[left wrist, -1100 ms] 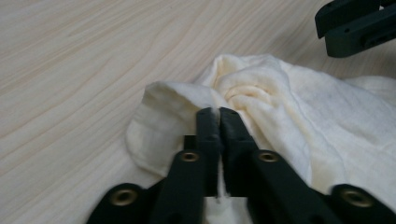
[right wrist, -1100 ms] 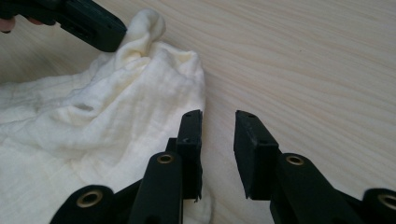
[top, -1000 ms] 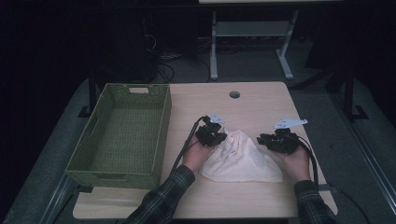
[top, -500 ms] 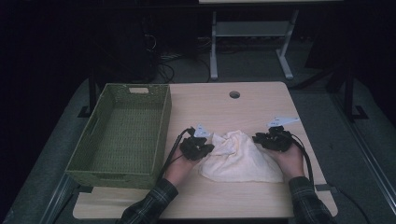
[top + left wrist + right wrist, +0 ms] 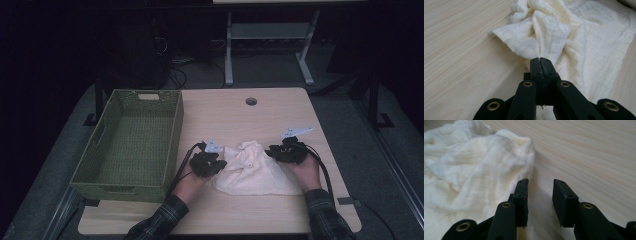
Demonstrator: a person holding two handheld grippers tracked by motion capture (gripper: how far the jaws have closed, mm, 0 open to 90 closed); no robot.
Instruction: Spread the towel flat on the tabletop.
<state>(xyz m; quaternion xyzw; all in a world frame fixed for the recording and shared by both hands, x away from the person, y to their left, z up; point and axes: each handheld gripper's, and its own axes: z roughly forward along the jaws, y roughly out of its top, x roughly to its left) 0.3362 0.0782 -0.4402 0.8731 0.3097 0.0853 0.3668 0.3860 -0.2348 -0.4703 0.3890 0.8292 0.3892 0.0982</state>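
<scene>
Table (image 5: 260,115): pale wood, basket (image 5: 132,142) left.
Cloth (image 5: 255,170): soft, light, limp; best pinched at edges.
Left tool (image 5: 541,65): clamped on cloth fold.
Right tool (image 5: 540,195): has just been opening, nothing between, beside cloth edge.

free: tbl (image 5: 280,107) far half bare | block: basket (image 5: 132,145) left edge, cloth (image 5: 255,170) btwn hands

both grippers have drawn nearer the person; the cloth (image 5: 255,170) spreads wider; the right gripper (image 5: 540,195) has just been opening.
</scene>
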